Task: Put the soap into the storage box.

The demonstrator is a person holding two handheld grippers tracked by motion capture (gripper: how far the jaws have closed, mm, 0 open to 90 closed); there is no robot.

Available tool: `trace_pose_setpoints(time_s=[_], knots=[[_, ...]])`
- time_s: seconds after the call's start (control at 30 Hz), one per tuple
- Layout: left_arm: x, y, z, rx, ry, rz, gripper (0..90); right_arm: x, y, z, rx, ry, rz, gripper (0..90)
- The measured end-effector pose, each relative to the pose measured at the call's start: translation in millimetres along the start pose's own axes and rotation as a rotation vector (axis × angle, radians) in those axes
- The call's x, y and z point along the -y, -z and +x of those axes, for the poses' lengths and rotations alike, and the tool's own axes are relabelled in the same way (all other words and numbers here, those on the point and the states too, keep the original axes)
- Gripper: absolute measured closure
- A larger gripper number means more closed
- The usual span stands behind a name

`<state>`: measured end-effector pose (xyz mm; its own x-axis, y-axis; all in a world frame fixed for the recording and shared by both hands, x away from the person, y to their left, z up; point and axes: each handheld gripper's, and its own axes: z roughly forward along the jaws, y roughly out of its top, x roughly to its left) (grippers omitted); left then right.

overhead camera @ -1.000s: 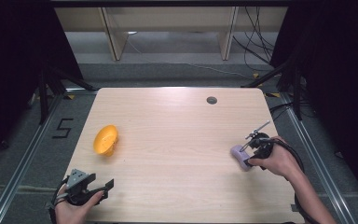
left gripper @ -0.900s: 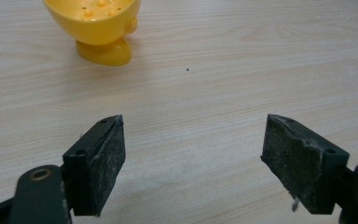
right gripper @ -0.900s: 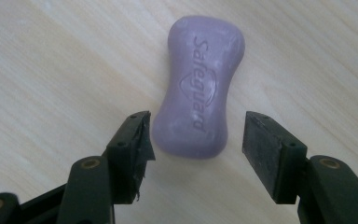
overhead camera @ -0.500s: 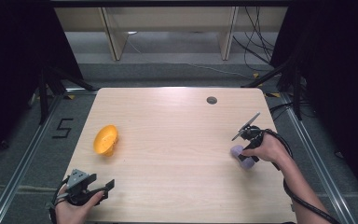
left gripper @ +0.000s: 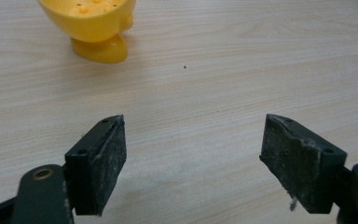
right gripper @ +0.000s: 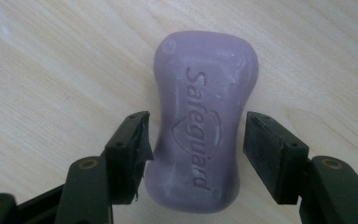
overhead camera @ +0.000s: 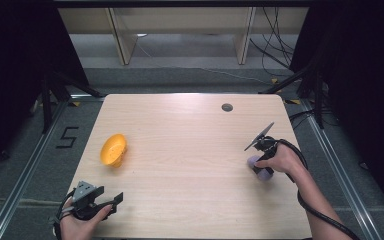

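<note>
A purple bar of soap [right gripper: 200, 121] marked Safeguard lies flat on the wooden table [overhead camera: 190, 150] at the right. My right gripper [right gripper: 193, 154] points down over it, open, one jaw on each side of the bar's narrow waist and a thin gap at the right jaw. In the high view the soap [overhead camera: 262, 174] peeks out under the hand and right gripper [overhead camera: 258, 164]. A yellow footed dish with small holes [overhead camera: 114, 150] lies tipped on the left side. My left gripper [overhead camera: 114, 202] rests open near the front left edge, aimed towards the dish [left gripper: 91, 23], with nothing between its jaws [left gripper: 193, 158].
A small dark round hole [overhead camera: 227, 107] sits in the tabletop near the far right. Beyond the far edge are shelf legs and cables on the floor. Bare wood spreads across the table's middle.
The right hand has turned and dropped, so its gripper now points down over the soap with jaws astride it. The left gripper and the yellow dish have not moved.
</note>
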<state>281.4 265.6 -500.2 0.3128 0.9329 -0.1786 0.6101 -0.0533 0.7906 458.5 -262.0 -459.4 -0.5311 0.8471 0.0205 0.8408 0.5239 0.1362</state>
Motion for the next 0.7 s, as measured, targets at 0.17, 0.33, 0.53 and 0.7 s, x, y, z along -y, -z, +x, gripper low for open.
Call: trace_pose_setpoints(time_s=[0.17,0.33,0.53,0.7], knots=[[0.1,0.1,0.9,0.005,-0.001,-0.005,21.7,-2.4,-4.0,-0.4,0.01,0.008,0.015,42.2],[0.1,-0.2,1.1,0.005,-0.003,-0.004,21.8,-4.0,-7.6,0.4,0.009,0.0,0.045,43.1],[0.1,0.0,1.2,-0.005,-0.003,0.006,21.9,-5.3,-10.9,0.9,0.011,0.029,0.048,45.8],[0.3,-0.2,1.2,-0.002,0.005,0.003,22.1,-7.2,-12.7,1.2,0.014,0.043,0.062,48.5]])
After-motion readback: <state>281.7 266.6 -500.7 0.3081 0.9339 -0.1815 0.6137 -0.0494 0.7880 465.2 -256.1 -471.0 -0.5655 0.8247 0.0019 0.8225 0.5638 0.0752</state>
